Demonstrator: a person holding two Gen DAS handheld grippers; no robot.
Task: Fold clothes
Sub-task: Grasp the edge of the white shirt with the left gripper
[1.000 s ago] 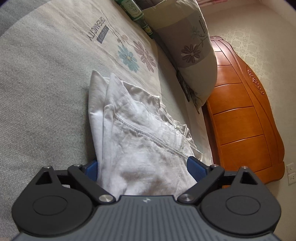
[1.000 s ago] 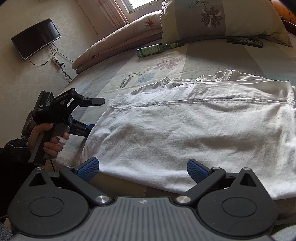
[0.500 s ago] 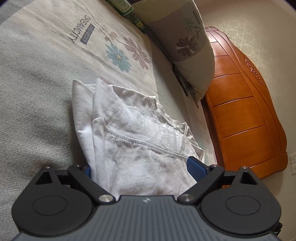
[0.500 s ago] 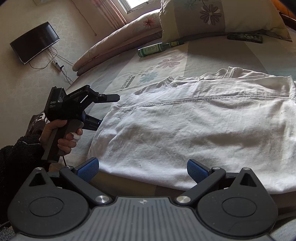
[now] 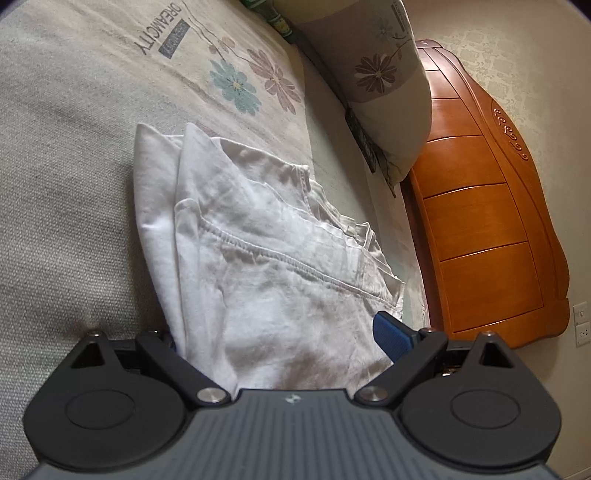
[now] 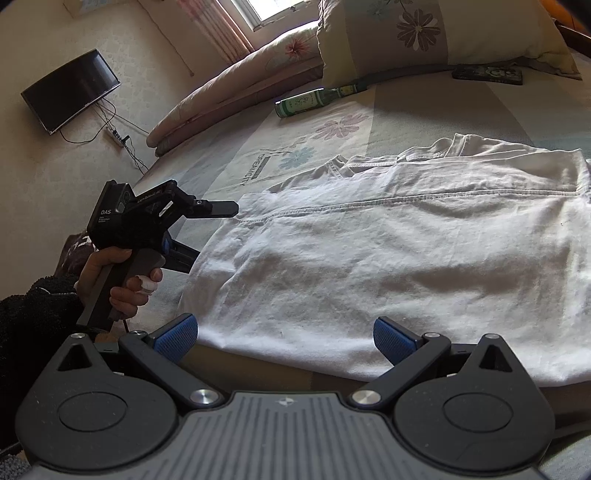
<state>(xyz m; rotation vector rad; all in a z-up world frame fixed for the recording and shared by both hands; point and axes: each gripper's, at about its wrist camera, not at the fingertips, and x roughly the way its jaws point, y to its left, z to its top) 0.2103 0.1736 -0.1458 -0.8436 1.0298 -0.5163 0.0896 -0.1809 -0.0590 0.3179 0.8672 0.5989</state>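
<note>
Nearest, the right gripper (image 6: 284, 341) hovers with its jaws spread wide at the near hem of the white garment (image 6: 406, 258), placed to take that edge for a fold. The left gripper (image 5: 280, 332) straddles the garment's left end, jaws apart and unclenched. Beyond, the garment lies flat on the bed (image 6: 461, 107), a green bottle (image 6: 314, 101) by the pillow (image 6: 424, 37).

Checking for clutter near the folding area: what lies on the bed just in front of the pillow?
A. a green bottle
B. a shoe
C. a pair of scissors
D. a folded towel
A: a green bottle lies on its side on the bed, its neck toward the pillow.
</note>
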